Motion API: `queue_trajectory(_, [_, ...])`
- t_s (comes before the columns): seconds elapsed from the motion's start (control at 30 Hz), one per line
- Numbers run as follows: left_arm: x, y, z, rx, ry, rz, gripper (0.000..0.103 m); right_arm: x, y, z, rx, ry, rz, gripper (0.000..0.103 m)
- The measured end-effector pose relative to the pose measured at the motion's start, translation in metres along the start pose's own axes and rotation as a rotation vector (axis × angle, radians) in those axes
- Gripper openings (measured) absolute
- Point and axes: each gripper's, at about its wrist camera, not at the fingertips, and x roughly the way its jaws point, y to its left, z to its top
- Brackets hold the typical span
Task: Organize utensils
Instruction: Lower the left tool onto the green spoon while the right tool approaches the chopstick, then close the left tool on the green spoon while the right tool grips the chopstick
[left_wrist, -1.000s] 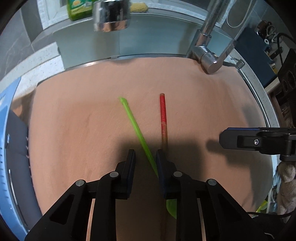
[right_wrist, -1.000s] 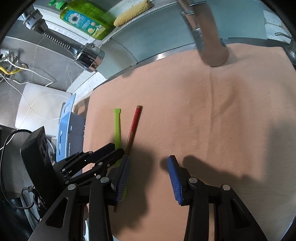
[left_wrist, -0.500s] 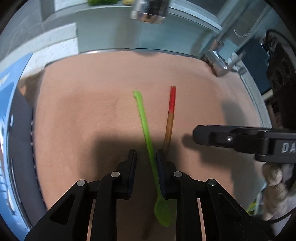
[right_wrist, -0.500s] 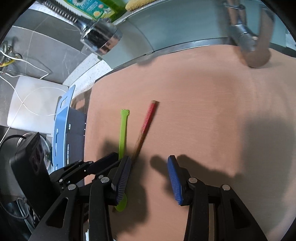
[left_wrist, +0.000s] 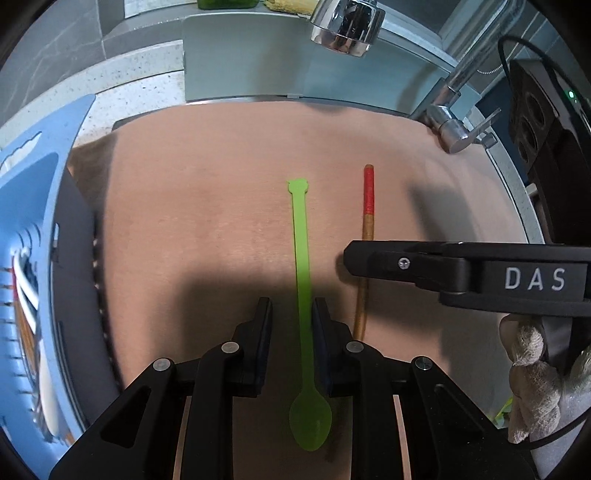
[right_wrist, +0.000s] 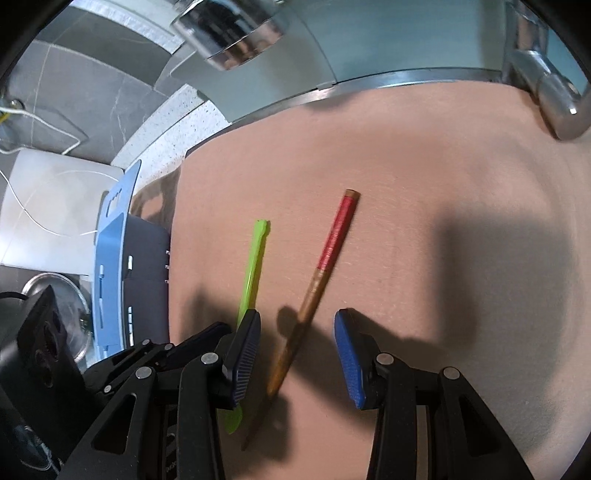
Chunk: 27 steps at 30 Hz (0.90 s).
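Green plastic spoon, thin, light and flexible, is lying on the mat, straddled unclamped by left gripper; right gripper is bracketing the rigid chopstick, unclosed.

Both fisheye views are evenly and fairly brightly lit from above, with straight lines bowing toward the dark vignetted corners. Soft-edged shadows fall on the tan mat just ahead of and beneath the jaws of each gripper, and a broad one lies ahead and to the right of the right gripper's jaws. The chrome sprayer head, far ahead of the jaws, is smeared by motion blur and carries bright glare, while the surface near the jaws stays sharp.
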Motion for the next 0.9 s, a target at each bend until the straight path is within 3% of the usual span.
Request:
queue_trajectory(0.1, [0.001, 0.000, 0.000, 0.009, -0.005, 0.004, 0.021, 0.002, 0.007, -0.001, -0.038, -0.010, -0.045, 0.038])
queue_trajectory(0.23, [0.000, -0.006, -0.003, 0.059, -0.016, 0.044, 0.021, 0.004, 0.017, -0.007, -0.161, -0.040, -0.165, 0.018])
queue_trajectory(0.33, [0.001, -0.007, -0.004, 0.085, -0.021, 0.058, 0.021, 0.004, 0.017, -0.006, -0.198, -0.037, -0.182, 0.015])
queue_trajectory(0.6, [-0.006, 0.000, -0.014, 0.091, -0.017, 0.058, 0.019, -0.002, 0.015, -0.004, -0.293, -0.009, -0.261, 0.012])
queue_trajectory(0.8, [-0.002, -0.005, -0.011, 0.107, -0.024, 0.083, 0.019, -0.012, -0.006, -0.004, -0.197, 0.037, -0.199, 0.013])
queue_trajectory(0.9, [0.001, -0.004, -0.007, 0.104, -0.036, 0.072, 0.019, -0.011, -0.004, -0.011, -0.216, 0.021, -0.217, 0.013])
